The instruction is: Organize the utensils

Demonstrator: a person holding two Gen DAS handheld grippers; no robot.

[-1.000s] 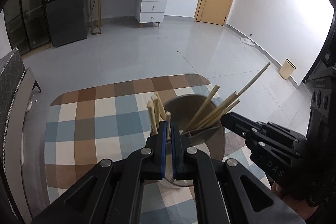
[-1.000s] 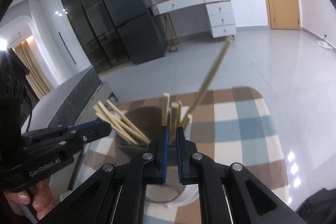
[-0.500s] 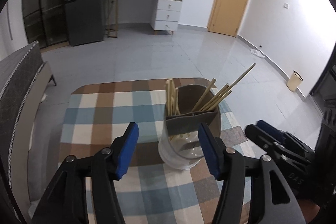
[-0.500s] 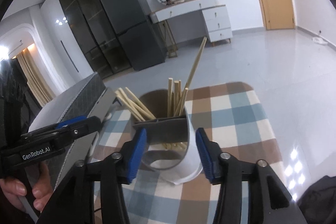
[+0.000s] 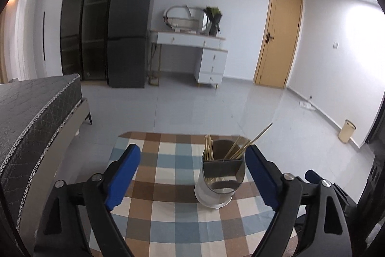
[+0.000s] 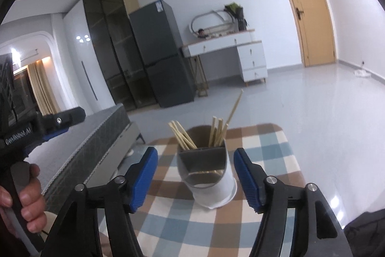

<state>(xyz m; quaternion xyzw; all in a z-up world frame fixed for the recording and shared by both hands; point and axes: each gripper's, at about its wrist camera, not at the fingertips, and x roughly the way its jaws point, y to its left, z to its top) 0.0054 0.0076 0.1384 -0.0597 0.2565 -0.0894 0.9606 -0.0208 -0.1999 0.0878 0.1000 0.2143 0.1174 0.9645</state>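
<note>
Chopsticks (image 6: 217,133) are stood upright in a holder (image 6: 207,175) on the checked table (image 5: 168,213), just beyond both tools. Left tool (image 5: 192,175) and right tool (image 6: 196,178) are seen opening, empty; the holder lies dead ahead of the right one.

home, bedroom-like living space. bed (image 5: 36,117) with dark quilted mattress at left. dark fridge (image 5: 130,30) beside tall glass-front cabinet (image 5: 89,16). white vanity desk (image 5: 192,49) with drawers, oval mirror (image 5: 185,18), potted plant (image 5: 214,18). wooden door (image 5: 279,40), pale tiled floor (image 5: 216,105), small bin (image 5: 346,134) by wall. bench with checkered cloth (image 5: 168,184) in foreground.
</note>
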